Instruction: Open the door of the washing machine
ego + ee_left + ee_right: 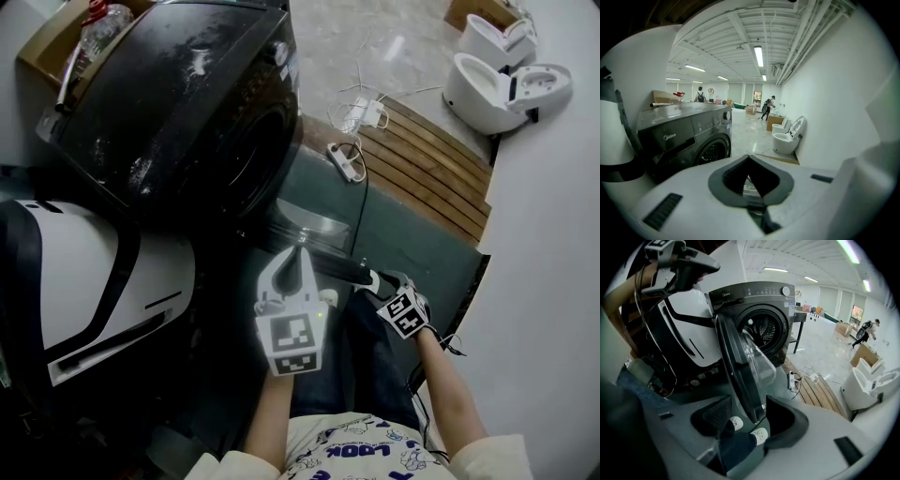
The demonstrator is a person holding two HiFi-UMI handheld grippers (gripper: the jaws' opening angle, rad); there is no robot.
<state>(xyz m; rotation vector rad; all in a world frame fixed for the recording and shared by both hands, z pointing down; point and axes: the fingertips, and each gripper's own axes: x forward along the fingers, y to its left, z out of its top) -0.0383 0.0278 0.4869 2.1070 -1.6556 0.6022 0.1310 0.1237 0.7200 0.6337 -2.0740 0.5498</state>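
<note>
The washing machine [689,140] bears "Midea"; the shirt [356,452] reads "LOOK".

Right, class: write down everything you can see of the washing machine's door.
The door is round, with a dark rim and a clear, bulging window. It stands swung wide open, hinged at the machine's left as the right gripper view shows it, baring the drum. Its free edge runs between the open jaws of the right gripper, which do not clamp it.

washing machine [754,291]: dark grey | toilet [506,89]: white | slatted boards [427,169]: brown
</note>
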